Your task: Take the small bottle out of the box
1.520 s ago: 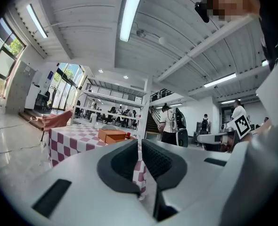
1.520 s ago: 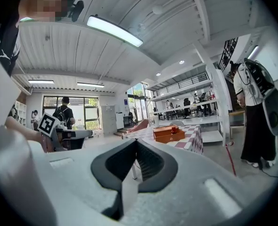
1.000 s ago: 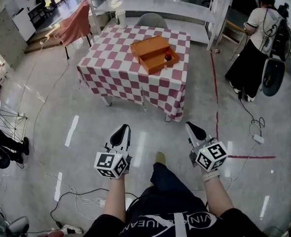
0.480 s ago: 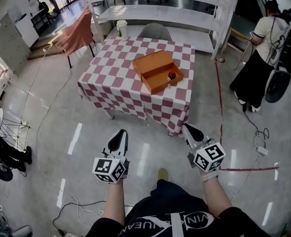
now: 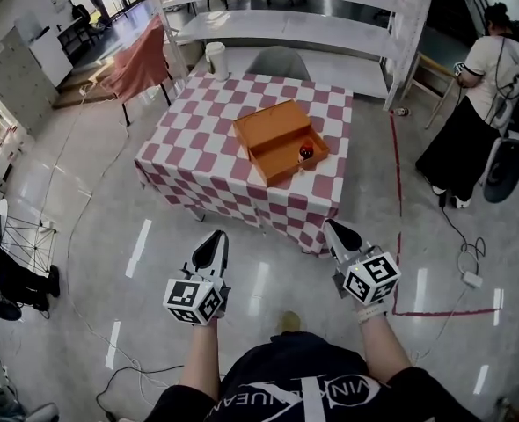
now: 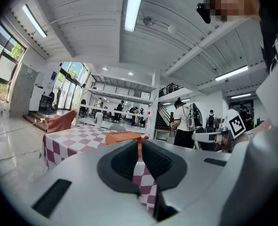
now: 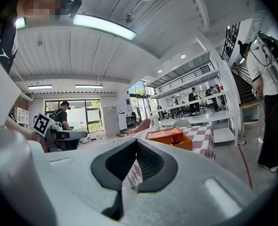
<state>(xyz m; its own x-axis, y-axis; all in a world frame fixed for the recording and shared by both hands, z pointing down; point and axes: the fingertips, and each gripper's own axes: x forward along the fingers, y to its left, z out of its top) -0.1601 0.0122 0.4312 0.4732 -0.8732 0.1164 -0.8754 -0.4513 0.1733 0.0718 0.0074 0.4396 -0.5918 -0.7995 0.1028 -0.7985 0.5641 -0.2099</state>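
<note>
Holding left gripper (image 5: pixel 213 240) and right gripper (image 5: pixel 340 233) clenched and empty, lower centre of frame; leaving small bottle (image 5: pixel 306 151) sitting inside open orange box (image 5: pixel 268 126) on checkered table (image 5: pixel 198 148), upper centre.

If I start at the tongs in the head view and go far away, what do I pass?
left tongs and right tongs side by side → checkered table → orange box → white cup → white shelves

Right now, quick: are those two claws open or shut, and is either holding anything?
Left gripper: shut, holding nothing.
Right gripper: shut, holding nothing.
</note>
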